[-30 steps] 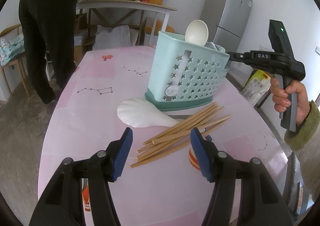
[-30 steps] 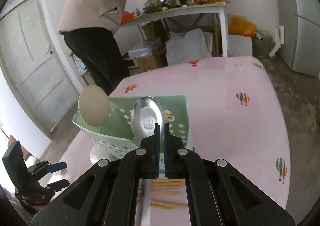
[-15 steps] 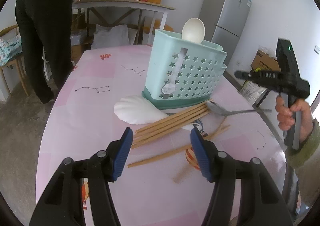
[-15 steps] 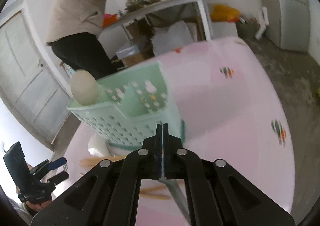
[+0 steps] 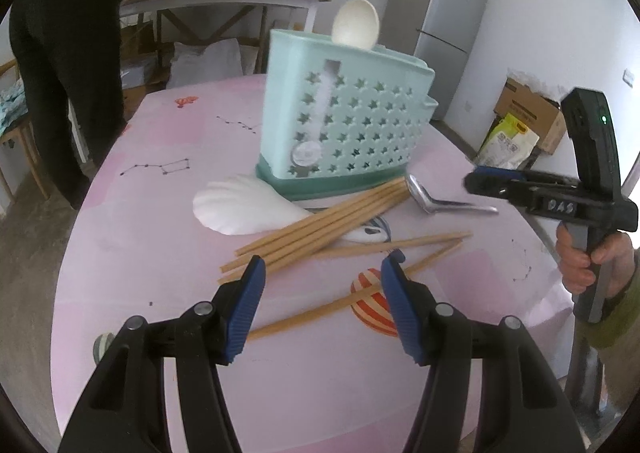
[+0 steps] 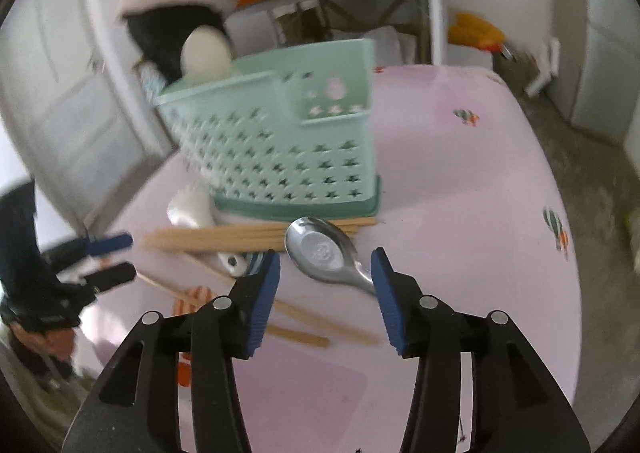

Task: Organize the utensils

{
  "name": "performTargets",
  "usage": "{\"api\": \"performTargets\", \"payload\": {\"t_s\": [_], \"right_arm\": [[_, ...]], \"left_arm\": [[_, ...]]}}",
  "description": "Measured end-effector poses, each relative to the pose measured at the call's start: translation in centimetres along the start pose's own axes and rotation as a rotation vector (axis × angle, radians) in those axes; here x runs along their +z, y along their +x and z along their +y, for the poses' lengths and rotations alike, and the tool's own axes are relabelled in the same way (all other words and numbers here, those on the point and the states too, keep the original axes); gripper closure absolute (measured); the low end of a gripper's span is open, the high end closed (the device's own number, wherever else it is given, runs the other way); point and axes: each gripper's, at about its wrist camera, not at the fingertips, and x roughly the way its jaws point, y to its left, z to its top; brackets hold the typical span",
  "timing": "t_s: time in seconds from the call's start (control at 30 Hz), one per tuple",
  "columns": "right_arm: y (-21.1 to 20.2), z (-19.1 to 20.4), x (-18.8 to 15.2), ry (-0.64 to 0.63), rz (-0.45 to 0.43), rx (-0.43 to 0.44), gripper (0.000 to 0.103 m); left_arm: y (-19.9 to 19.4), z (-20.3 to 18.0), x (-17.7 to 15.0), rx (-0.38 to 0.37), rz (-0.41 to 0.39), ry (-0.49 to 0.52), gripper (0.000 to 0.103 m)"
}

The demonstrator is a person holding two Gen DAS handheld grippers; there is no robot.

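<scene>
A mint utensil basket (image 5: 344,121) with star holes stands on the pink table (image 5: 160,213), a cream spoon (image 5: 355,24) upright in it. Wooden chopsticks (image 5: 320,225) lie scattered in front of it beside a white shell-shaped scoop (image 5: 240,209). A metal spoon (image 6: 324,253) lies on the table by the basket's corner; it also shows in the left wrist view (image 5: 432,201). My right gripper (image 6: 325,285) is open just above the spoon's handle. My left gripper (image 5: 322,295) is open and empty, low over the nearest chopsticks.
A person (image 5: 68,53) stands at a cluttered side table (image 5: 224,1) behind. A fridge (image 5: 440,21) is at the back right, with boxes and bags (image 5: 520,121) on the floor. A small patterned ceramic spoon (image 6: 236,263) lies under the chopsticks.
My right gripper held the metal spoon over the basket, came down beside it, opened and let the spoon lie on the table. The chopsticks have spread out. My left gripper stayed open.
</scene>
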Motion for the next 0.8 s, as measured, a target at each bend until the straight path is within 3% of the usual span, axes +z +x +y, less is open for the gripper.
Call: {"api": "performTargets", "payload": {"t_s": [0.4,0.47,0.53,0.63,0.8], "right_arm": [[6.0,4.0,-0.9,-0.36,0.093,-0.179,0.059],[6.2,4.0,-0.8,-0.376,0.088,-0.196,0.067],[6.3,4.2,-1.0,-0.399,0.091,-0.241,0.092],[5.5,4.7,-1.5,-0.411,0.058,-0.269,0.096],[0.8,4.5,-1.0,-0.378,-0.074,-0.338,0.1]], "left_arm": [[1.6,-0.7,-0.8,0.048,0.024,0.036,0.045],[1.8,-0.6,-0.8,0.049,0.025,0.037,0.045],[1.8,-0.5,-0.8,0.05,0.025,0.037,0.045],[1.8,-0.4,-0.8,0.053,0.025,0.037,0.045],[1.9,-0.4,-0.8,0.057,0.024,0.045,0.045]]}}
